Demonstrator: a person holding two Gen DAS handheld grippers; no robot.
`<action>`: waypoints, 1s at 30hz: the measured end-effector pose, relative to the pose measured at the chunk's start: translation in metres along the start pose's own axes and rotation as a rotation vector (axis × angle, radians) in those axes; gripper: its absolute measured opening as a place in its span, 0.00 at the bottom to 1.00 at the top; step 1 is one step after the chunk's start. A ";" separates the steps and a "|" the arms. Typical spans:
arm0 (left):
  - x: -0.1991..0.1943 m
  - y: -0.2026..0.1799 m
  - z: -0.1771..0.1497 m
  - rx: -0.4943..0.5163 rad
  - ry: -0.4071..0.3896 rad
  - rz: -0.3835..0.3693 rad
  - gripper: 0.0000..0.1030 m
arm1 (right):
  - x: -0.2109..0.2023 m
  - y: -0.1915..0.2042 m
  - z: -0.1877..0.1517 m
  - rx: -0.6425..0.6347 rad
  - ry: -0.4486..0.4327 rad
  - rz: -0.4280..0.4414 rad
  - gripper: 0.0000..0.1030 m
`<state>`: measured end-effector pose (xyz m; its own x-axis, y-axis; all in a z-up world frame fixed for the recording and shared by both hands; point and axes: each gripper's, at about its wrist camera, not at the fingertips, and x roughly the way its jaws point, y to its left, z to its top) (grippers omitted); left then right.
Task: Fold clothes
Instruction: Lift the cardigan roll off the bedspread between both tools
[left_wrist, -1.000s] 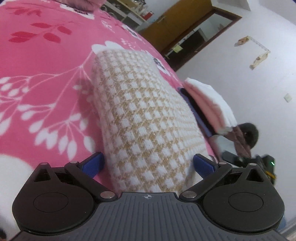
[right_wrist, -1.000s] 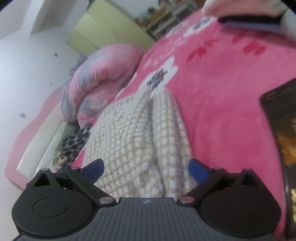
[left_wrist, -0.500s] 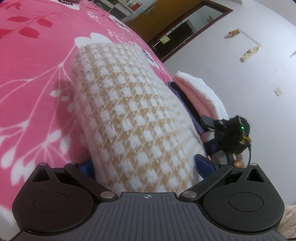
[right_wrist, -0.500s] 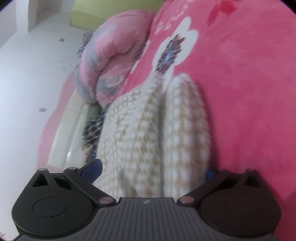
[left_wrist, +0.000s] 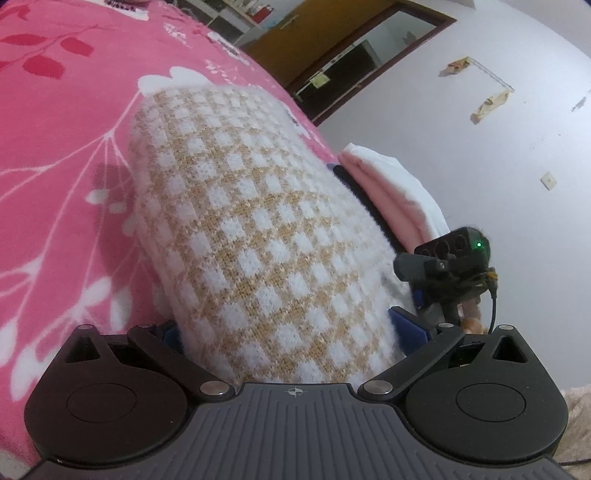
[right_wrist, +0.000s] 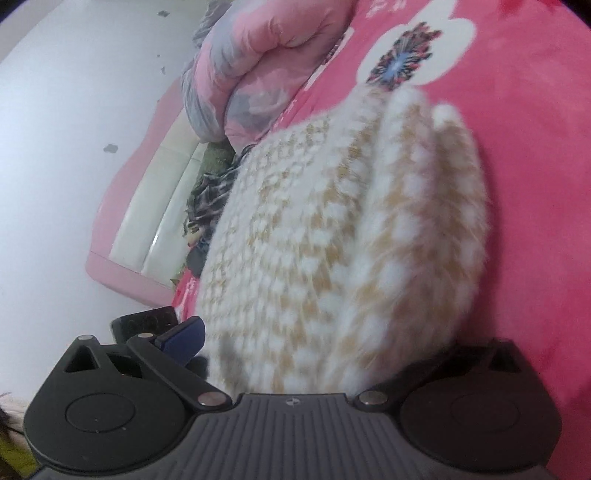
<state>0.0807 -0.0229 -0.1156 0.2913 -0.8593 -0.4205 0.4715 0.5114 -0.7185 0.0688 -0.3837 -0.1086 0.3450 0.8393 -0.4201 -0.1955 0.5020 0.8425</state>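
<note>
While spread wide, both tongs (left_wrist: 286, 328) (right_wrist: 314, 343) flank checked sweater (left_wrist: 258, 236).

Folded checked sweater (left_wrist: 266, 236) fills the gap between the left gripper (left_wrist: 288, 328) fingers and blocks the way ahead. Open pink blanket (left_wrist: 55, 147) lies to its left; a stack of folded clothes (left_wrist: 388, 184) and the right gripper (left_wrist: 447, 266) stand to its right. Beyond the right gripper's left finger (right_wrist: 181, 338), a rolled quilt (right_wrist: 266, 62) bars passage; bare blanket lies to the right.
</note>
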 end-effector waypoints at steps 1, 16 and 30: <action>0.000 -0.002 0.002 -0.011 0.008 0.008 1.00 | 0.001 0.002 0.001 0.000 -0.001 -0.007 1.00; -0.014 -0.085 0.016 0.000 -0.008 0.057 0.99 | -0.051 0.072 -0.022 -0.094 -0.147 -0.105 0.78; 0.129 -0.259 0.119 0.225 -0.025 -0.191 0.99 | -0.280 0.168 0.060 -0.426 -0.365 -0.369 0.79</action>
<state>0.0954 -0.2653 0.0827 0.1983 -0.9411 -0.2740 0.6915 0.3324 -0.6413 -0.0056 -0.5465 0.1706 0.7323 0.5105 -0.4507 -0.3252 0.8436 0.4272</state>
